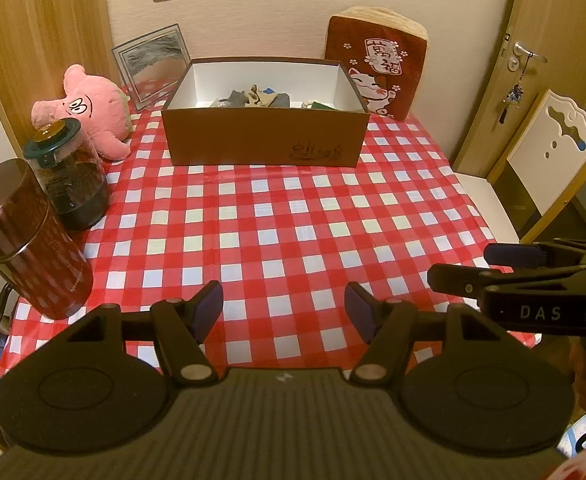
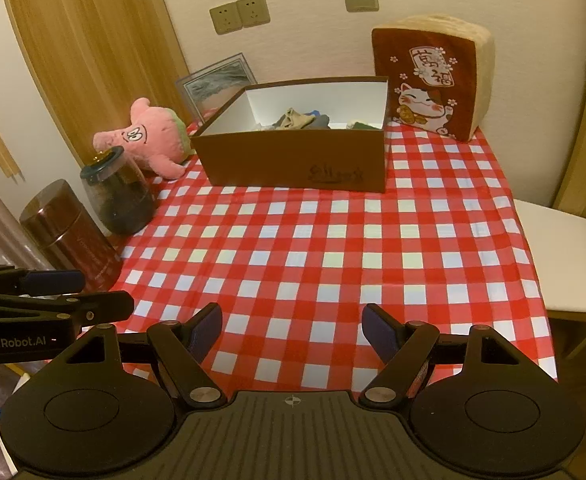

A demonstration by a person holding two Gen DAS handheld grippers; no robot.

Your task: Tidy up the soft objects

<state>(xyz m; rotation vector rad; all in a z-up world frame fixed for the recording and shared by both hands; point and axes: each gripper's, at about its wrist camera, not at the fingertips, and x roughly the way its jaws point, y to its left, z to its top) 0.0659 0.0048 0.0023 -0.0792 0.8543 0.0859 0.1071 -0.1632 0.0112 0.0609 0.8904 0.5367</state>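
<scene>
table: checked cloth [image 1: 293, 216] covers it, middle and near part bare
box [image 1: 265, 136]: far centre on the cloth, small soft bits [image 1: 253, 98] lying inside
cushion [image 1: 377, 64]: far right, just behind the box's right corner, by the wall
picture frame [image 1: 151, 64]: far left, behind the box's left corner
plush pig [image 1: 89, 108]: left of the box
two jars [image 1: 67, 172]: left edge, nearer than the pig, one before the other
chair [image 1: 541, 168]: off the table's right side

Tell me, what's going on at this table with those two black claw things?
A person holds a claw in each hand over the checkered tablecloth. The left claw and right claw are both open and empty, touching nothing. At the far end an open cardboard box already holds some small cloth items. A pink plush toy and a cat cushion sit outside it.
</scene>
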